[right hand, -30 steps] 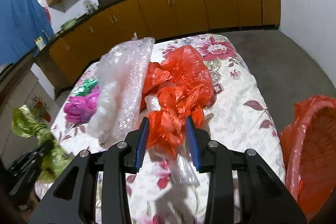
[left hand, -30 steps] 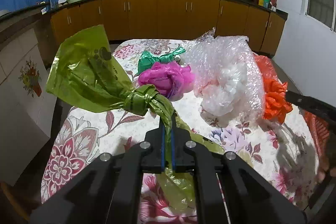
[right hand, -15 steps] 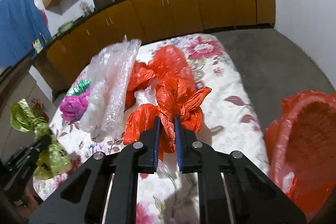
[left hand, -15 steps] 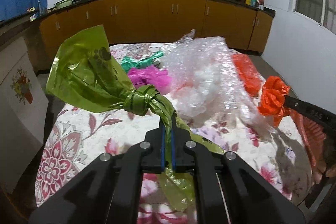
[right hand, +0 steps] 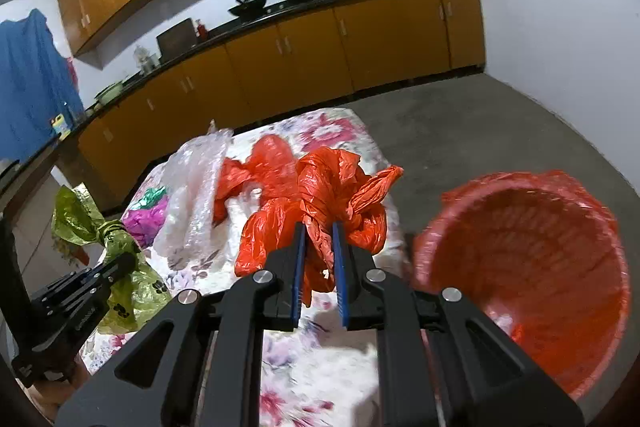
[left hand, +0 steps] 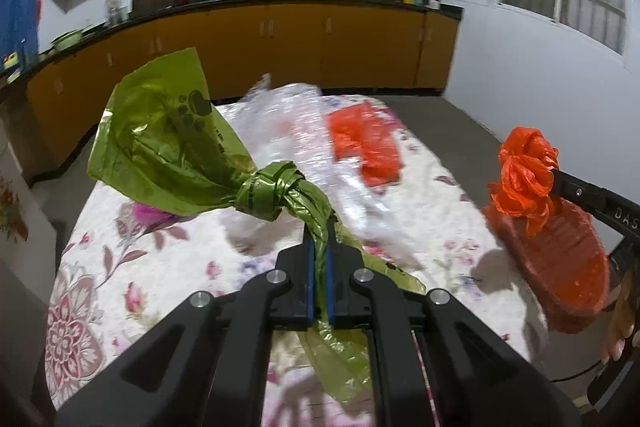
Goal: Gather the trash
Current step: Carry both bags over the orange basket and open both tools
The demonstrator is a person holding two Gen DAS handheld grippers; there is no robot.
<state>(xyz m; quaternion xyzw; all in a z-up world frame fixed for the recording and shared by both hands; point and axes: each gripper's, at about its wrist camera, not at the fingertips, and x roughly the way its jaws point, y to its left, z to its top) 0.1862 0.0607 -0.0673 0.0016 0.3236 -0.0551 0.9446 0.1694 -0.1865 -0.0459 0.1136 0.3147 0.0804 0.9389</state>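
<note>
Two bags (right hand: 276,167) (right hand: 148,215) beside bubble wrap (right hand: 192,195).

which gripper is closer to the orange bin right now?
Right. The right gripper, shut on the orange bag, sits beside the orange bin, just left of its rim. The left gripper, shut on the green bag, is farther off across the table.

bin (right hand: 520,267) right of table (right hand: 320,367) | bubble wrap (right hand: 192,203) on table, left of loose bag (right hand: 260,167) | cabinets (right hand: 300,55) behind
</note>
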